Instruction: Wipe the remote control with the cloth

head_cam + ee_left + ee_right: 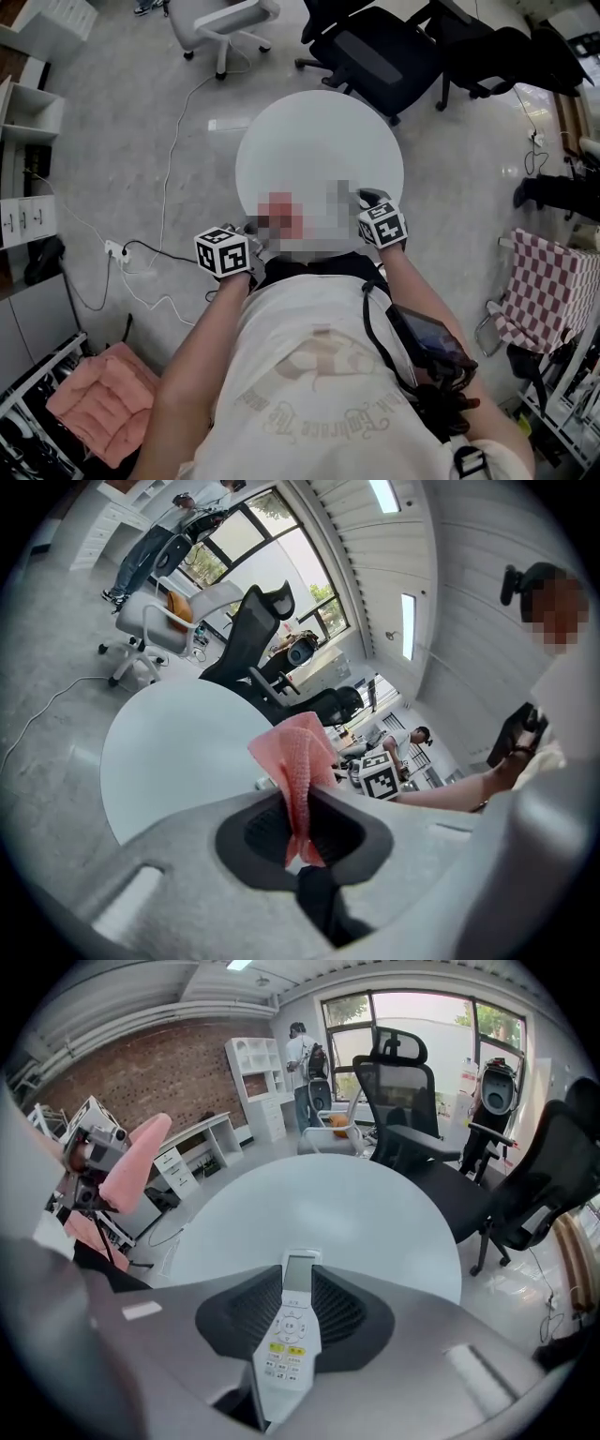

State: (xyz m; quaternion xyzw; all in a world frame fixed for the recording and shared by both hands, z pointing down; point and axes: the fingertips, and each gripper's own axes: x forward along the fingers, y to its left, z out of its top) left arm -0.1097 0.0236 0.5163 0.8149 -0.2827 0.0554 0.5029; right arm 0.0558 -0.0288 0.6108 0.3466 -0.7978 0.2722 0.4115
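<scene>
Two pinches: your left gripper [302, 797] has its jaws clamped on the pink cloth [298, 759], your right gripper [298, 1290] on the white remote control [291, 1340]. Rub hard and it could twist free.

Remote control [292, 1333]: white, slim, small grey screen at the far end, two yellow keys among white ones. Clamped face-up in the right gripper [298, 1274], off the round table [328, 1208], screen end pointing out over its near edge.

Cloth [298, 761]: pink, waffle-textured, bunched. Pinched upright in the left gripper [300, 803], also clear of the table, at the near edge.
</scene>
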